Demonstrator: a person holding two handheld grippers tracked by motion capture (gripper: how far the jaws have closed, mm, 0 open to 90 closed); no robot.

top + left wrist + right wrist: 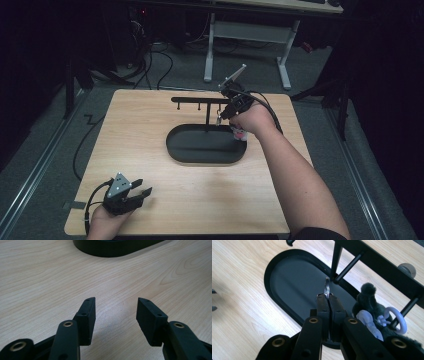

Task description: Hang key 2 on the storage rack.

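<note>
My right gripper is shut on a thin metal key ring, held edge-on just in front of a peg of the black rack. A dark fluffy charm with a white plastic ring hangs beside the jaws, to their right. In the high view the right gripper is over the far right part of the black oval tray, under the rack's bar. At the table's front left corner my left gripper rests low with open, empty jaws.
The rack's post stands at the tray's far edge. A small round grey thing lies on the wood beyond the bar. Light wooden tabletop spreads around the tray. A white desk frame and cables stand on the floor behind the table.
</note>
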